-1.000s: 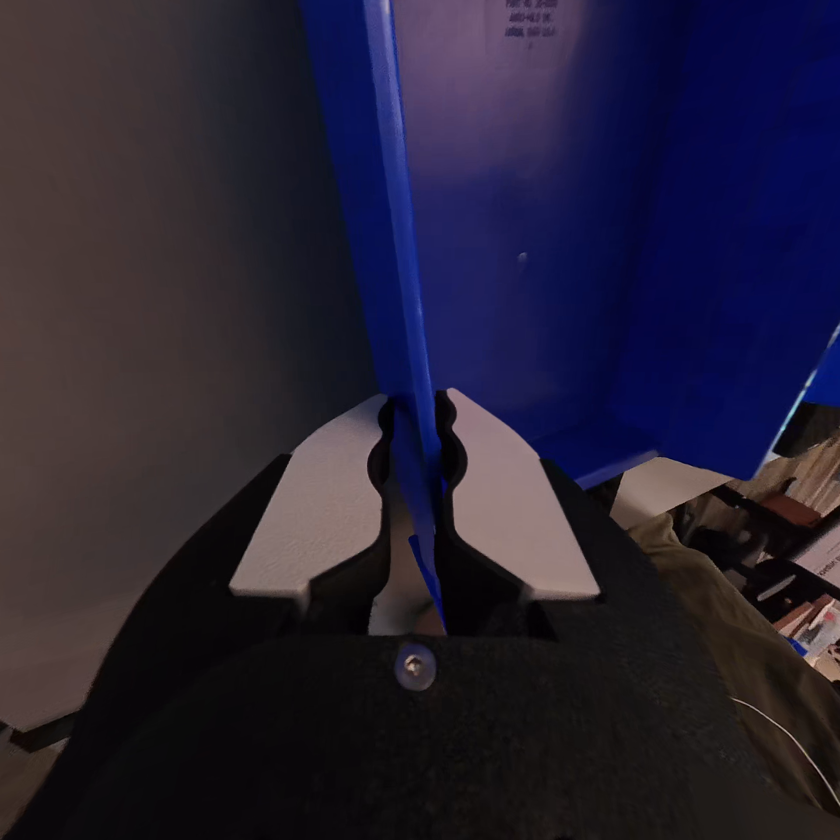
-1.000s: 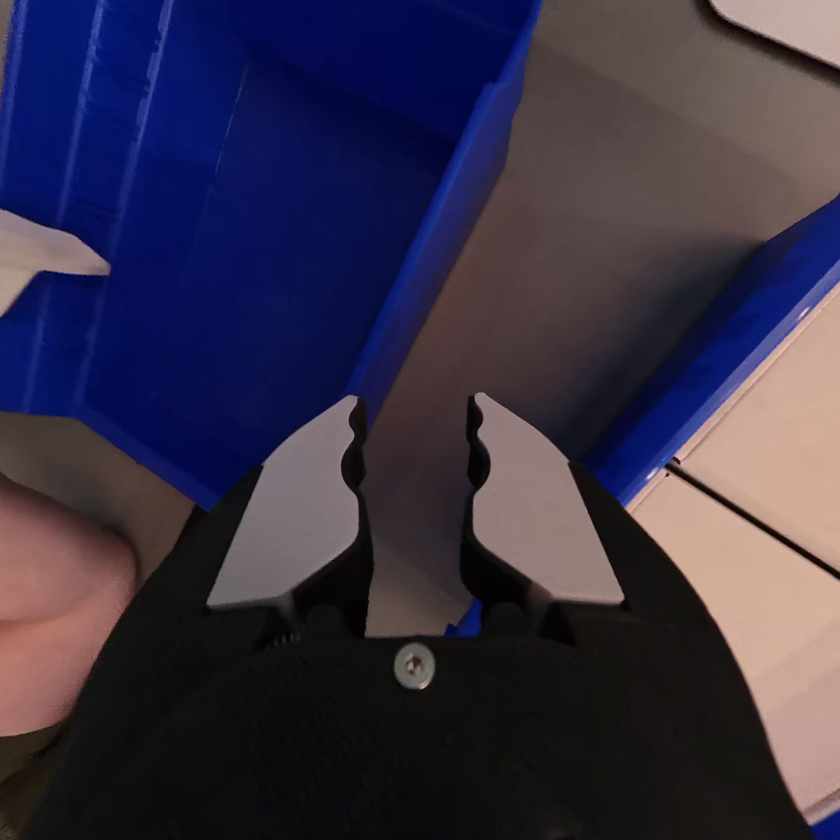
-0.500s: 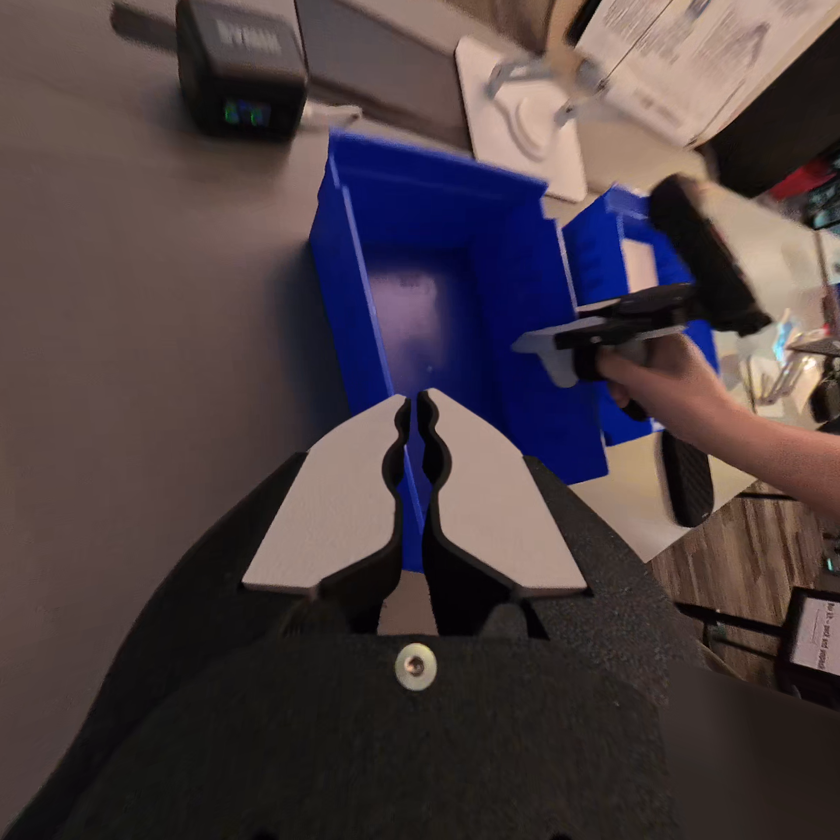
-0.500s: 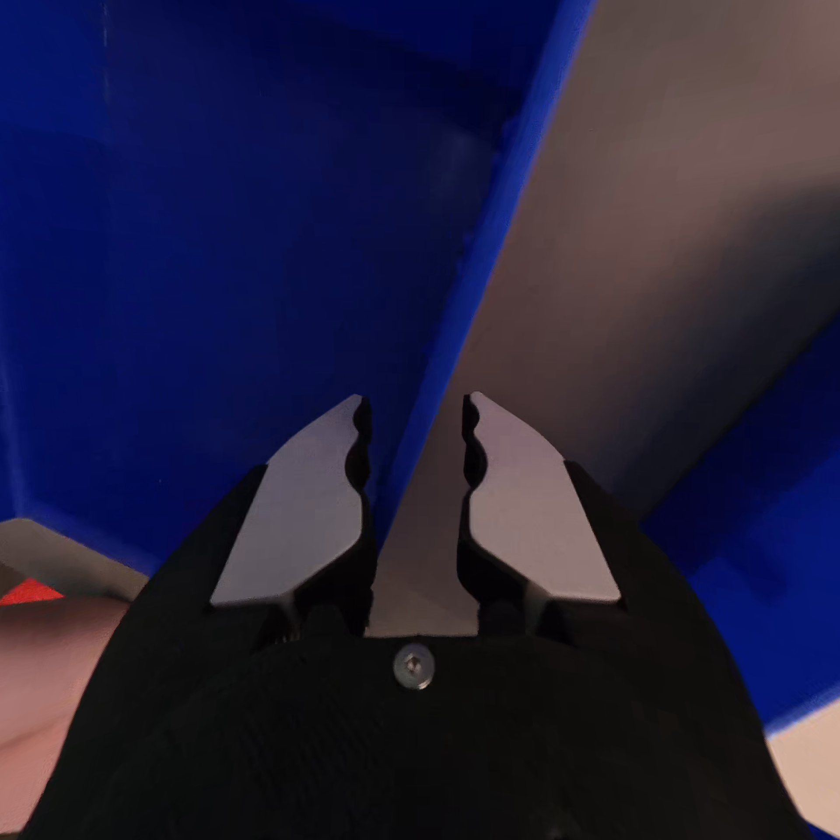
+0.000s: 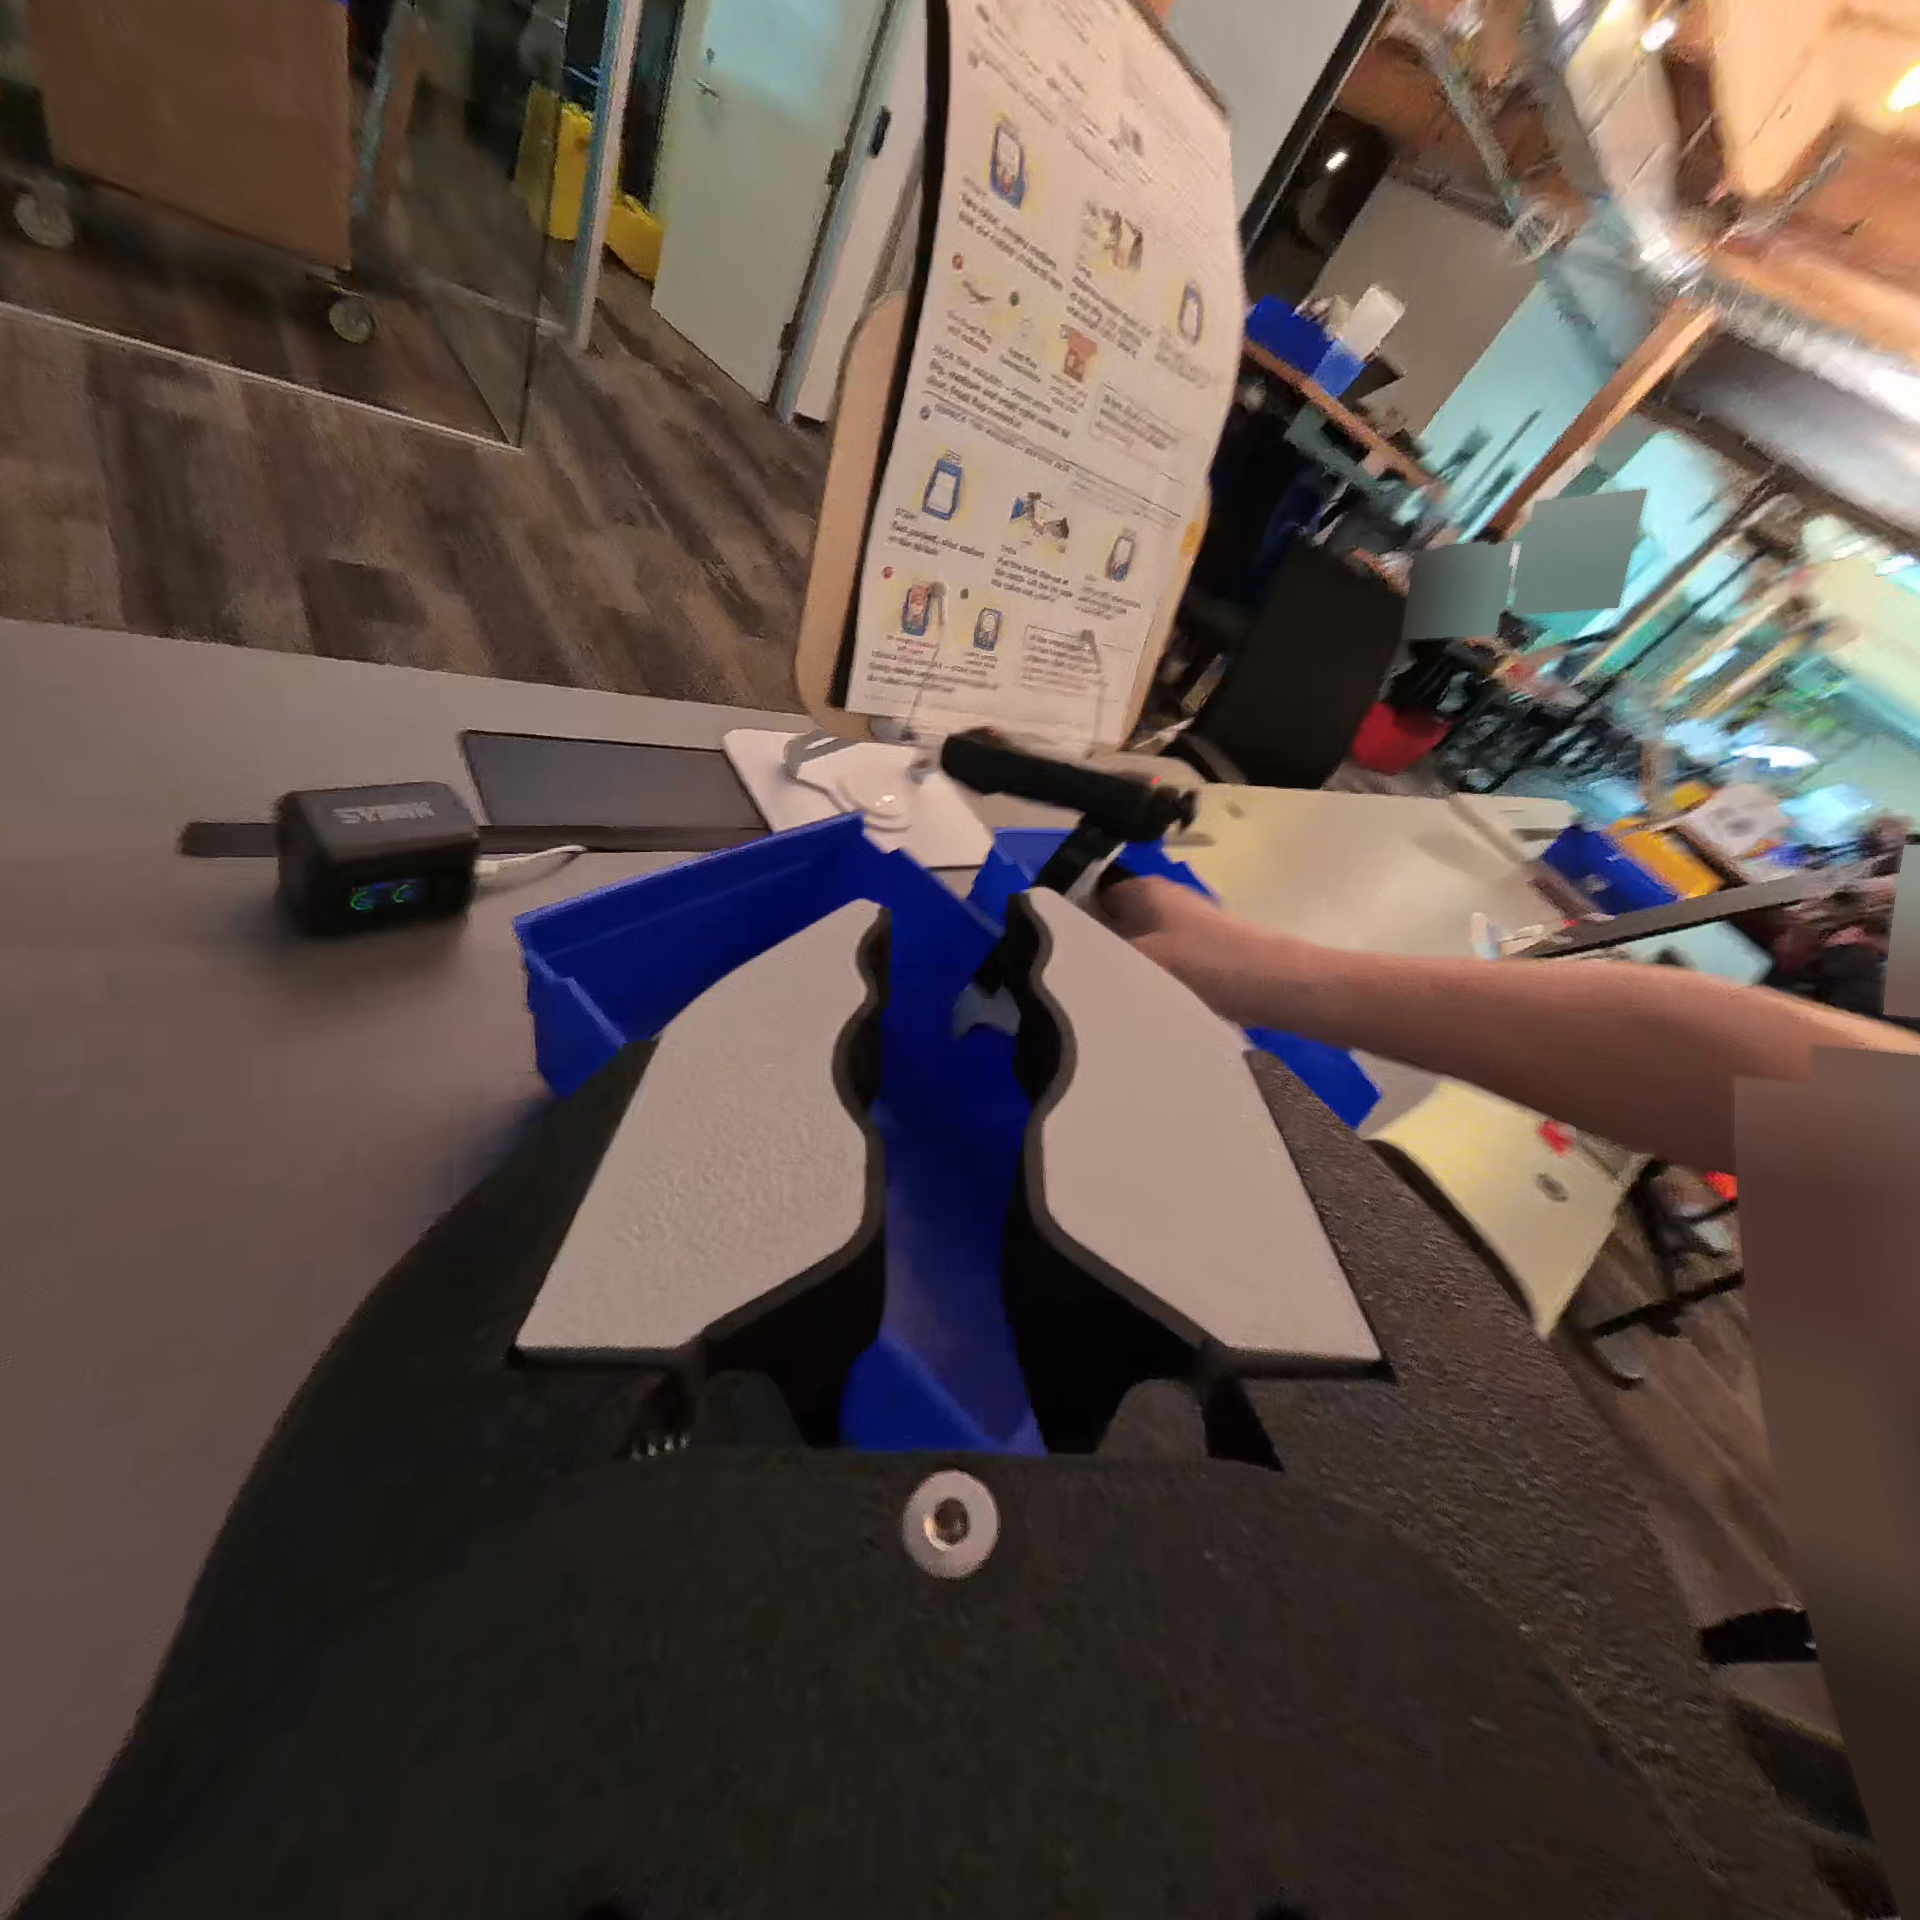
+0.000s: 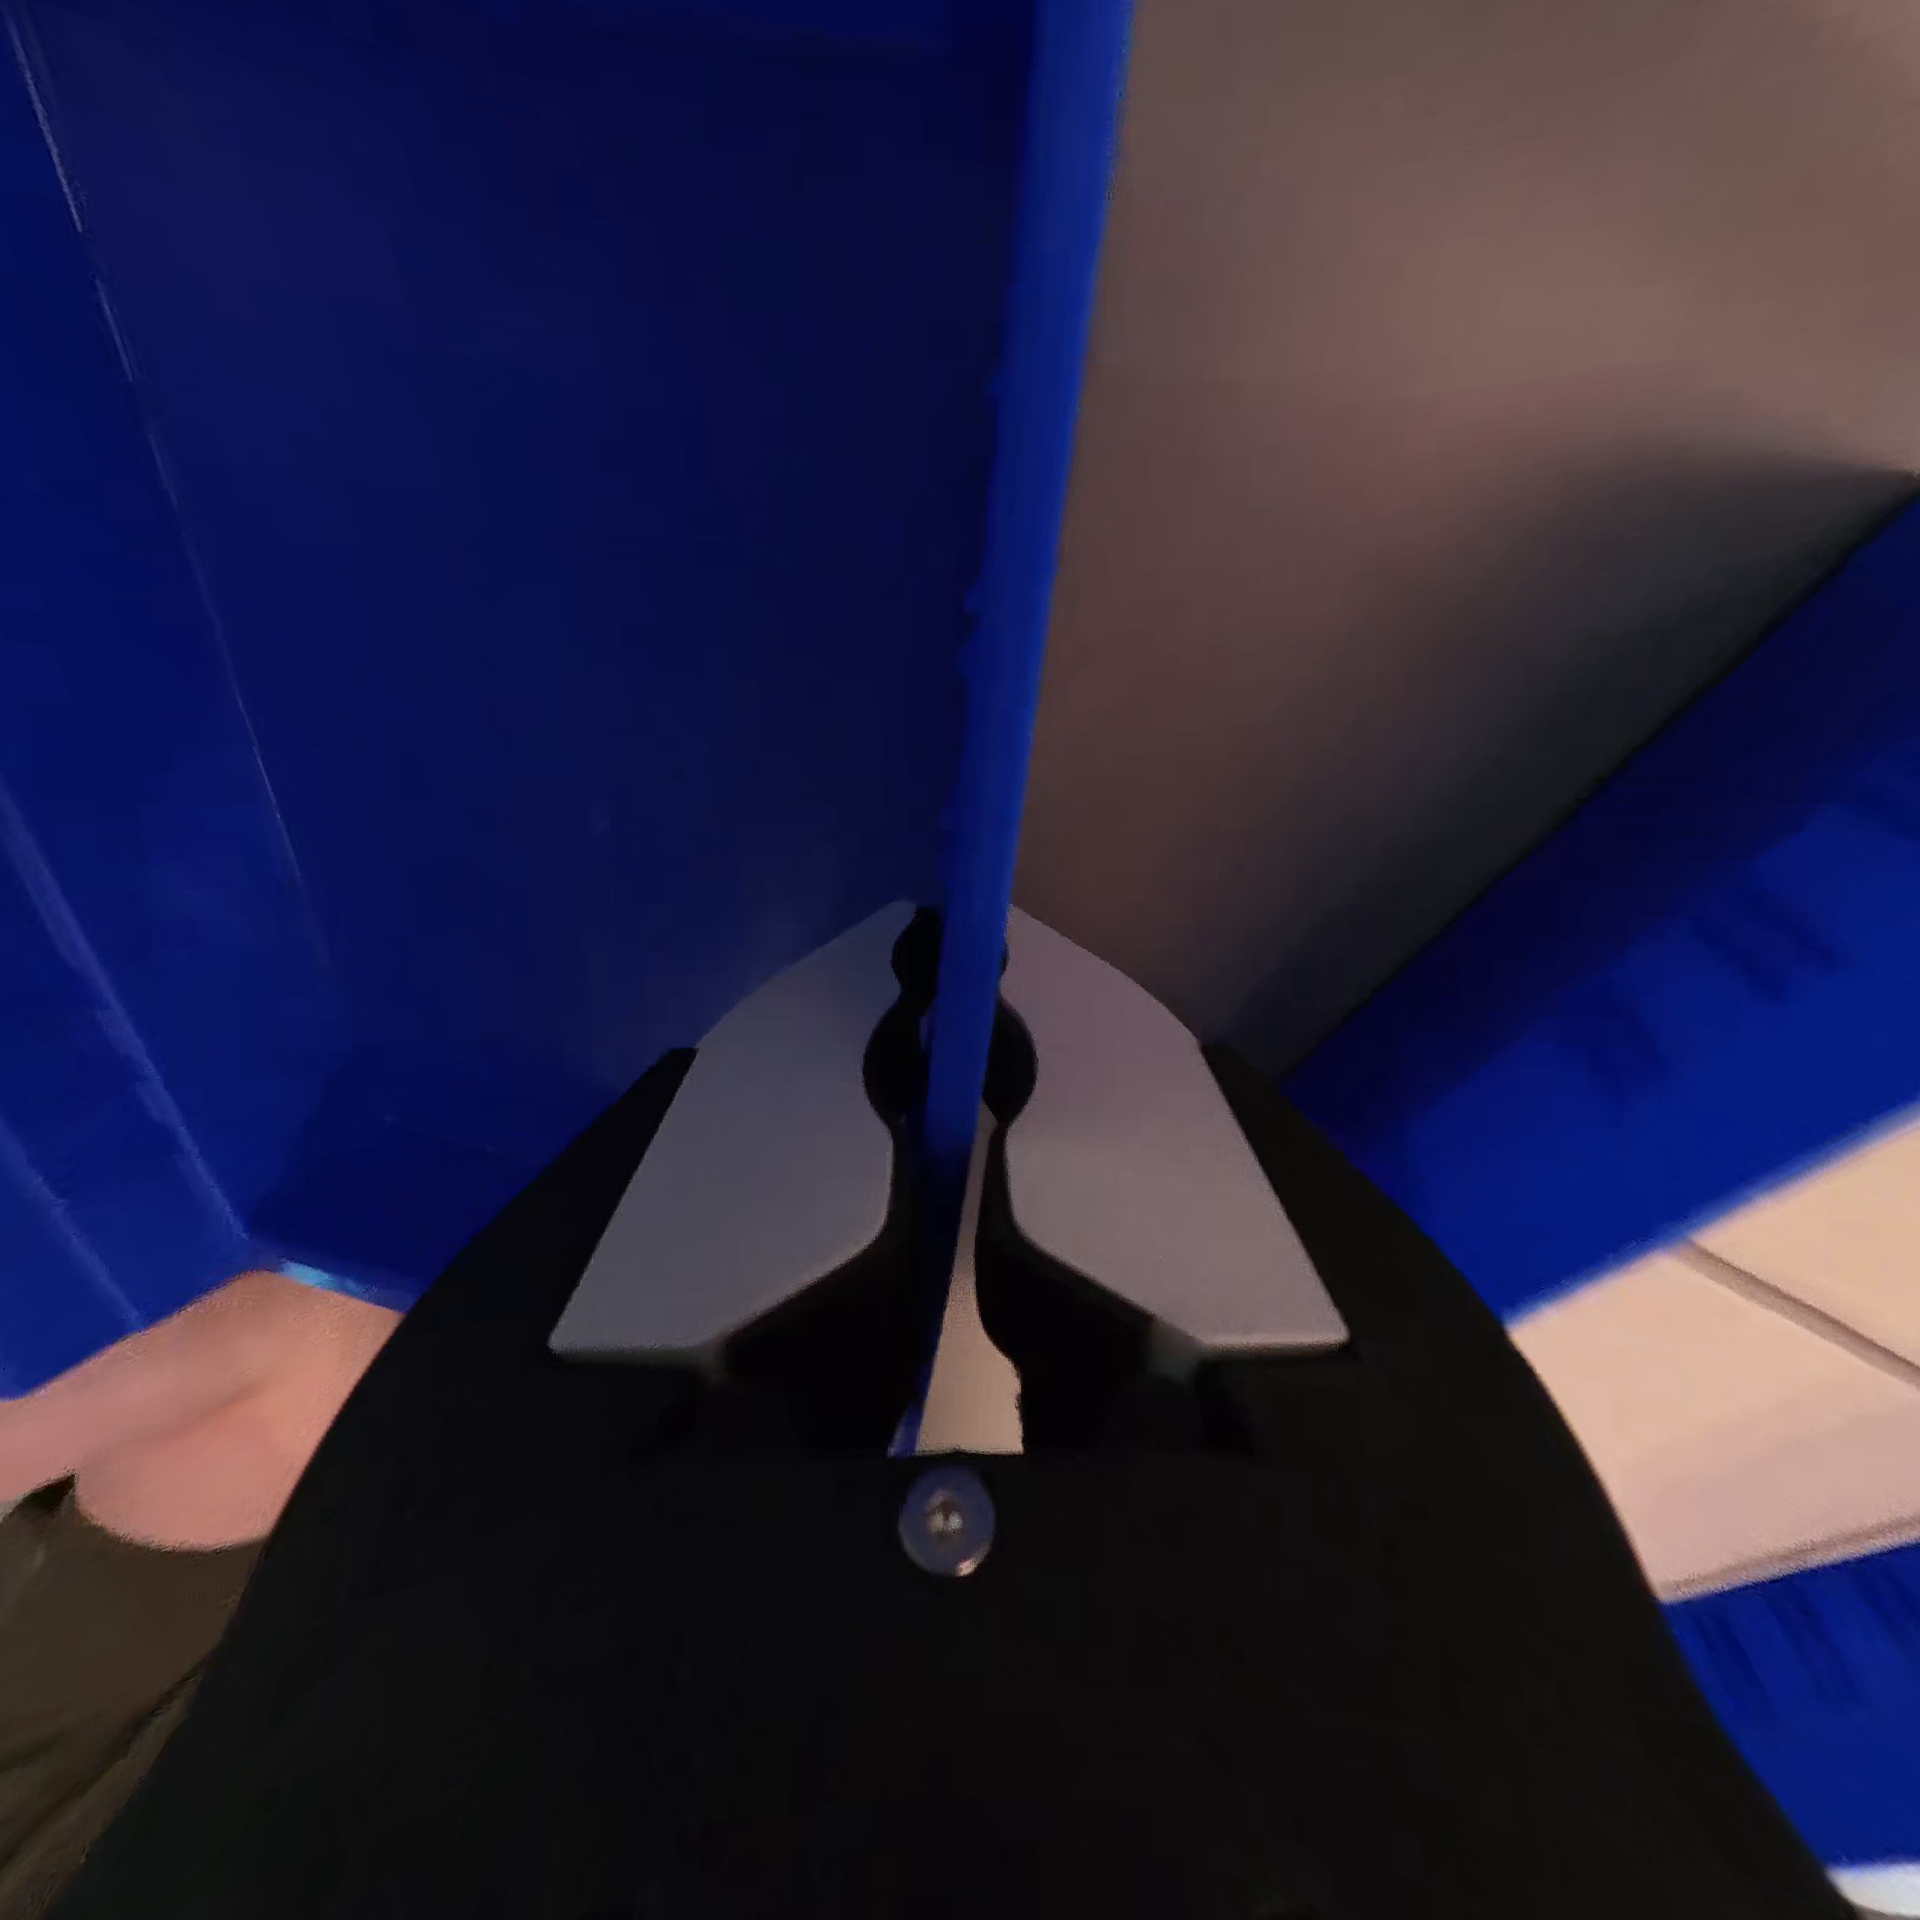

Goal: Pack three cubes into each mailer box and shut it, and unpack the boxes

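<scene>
A blue open bin [image 5: 675, 935] stands on the grey table [image 5: 208, 1039]. My left gripper [image 5: 948, 914] is open and empty, raised in front of the bin, whose near part shows between the jaws. My right gripper [image 6: 961, 925] is shut on the bin's thin side wall [image 6: 997, 623], which runs straight up between its fingers. In the left wrist view the right gripper [image 5: 1049, 821] shows farther off, held by a hand at the bin's far right side. The bin's inside [image 6: 520, 623] looks empty. No cubes or mailer boxes show.
A second blue bin [image 6: 1662, 987] lies just right of the first, with a beige flat panel [image 6: 1766, 1403] beside it. A black device with green lights [image 5: 374, 852], a dark flat pad [image 5: 613, 779] and a stand holding a printed sheet [image 5: 1039, 416] are at the table's back. Across from one pair of fingers to the other is roughly 35 cm.
My left gripper has let go of the bin's wall, opened and tilted up and back. My right gripper has moved onto the opposite wall and shut on it.
</scene>
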### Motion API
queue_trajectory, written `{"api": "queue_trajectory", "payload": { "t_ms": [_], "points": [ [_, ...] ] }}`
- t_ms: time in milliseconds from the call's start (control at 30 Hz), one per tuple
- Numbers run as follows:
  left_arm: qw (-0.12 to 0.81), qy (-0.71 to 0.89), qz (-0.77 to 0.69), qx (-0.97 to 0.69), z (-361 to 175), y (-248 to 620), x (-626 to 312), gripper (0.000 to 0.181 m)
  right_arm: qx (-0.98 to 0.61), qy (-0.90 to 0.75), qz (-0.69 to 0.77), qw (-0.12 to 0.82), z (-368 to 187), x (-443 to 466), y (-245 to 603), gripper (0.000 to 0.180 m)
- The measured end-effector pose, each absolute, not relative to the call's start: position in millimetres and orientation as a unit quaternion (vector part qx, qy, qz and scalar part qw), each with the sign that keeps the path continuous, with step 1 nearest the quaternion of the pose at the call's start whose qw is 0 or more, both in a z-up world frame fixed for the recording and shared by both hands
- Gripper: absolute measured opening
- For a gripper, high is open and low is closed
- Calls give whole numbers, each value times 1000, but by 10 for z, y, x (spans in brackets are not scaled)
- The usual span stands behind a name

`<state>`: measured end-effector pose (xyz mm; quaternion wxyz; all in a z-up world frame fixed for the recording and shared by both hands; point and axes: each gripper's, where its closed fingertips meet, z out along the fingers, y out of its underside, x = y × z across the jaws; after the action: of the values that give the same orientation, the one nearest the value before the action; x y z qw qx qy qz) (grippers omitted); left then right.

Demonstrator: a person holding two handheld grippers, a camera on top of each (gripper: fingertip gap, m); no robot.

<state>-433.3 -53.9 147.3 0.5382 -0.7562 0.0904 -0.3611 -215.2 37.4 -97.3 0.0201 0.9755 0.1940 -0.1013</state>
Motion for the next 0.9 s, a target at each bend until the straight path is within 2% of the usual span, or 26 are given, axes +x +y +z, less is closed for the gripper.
{"api": "queue_trajectory", "payload": {
  "t_ms": [100, 267, 367, 500, 633, 767, 900],
  "points": [
    [568, 100, -315, -754, 1601, -652, -4275, 31, 968, 216, -120, 37, -557, -2106, 314, 7],
    [613, 96, -319, -717, 1855, -920, -4121, 31, 962, 248, -106, 45, 301, -1371, 274, 7],
    [585, 126, -285, -749, 1688, -893, -3978, 31, 973, 212, -84, 30, 679, -449, 291, 7],
    [491, 273, -309, -767, 1330, -810, -3336, 25, 990, 126, -53, -20, 933, 955, 303, 6],
    [384, 327, -399, -766, 949, -659, -2480, 24, 995, 48, -62, -58, 763, 2124, 183, 6],
    [225, 352, -368, -831, -60, -544, -1768, 13, 995, -13, -70, -73, 297, 2957, -40, 7],
    [179, 299, -351, -869, -417, -184, -1466, 28, 992, -46, -91, -72, -262, 3367, -124, 6]
  ]
}}
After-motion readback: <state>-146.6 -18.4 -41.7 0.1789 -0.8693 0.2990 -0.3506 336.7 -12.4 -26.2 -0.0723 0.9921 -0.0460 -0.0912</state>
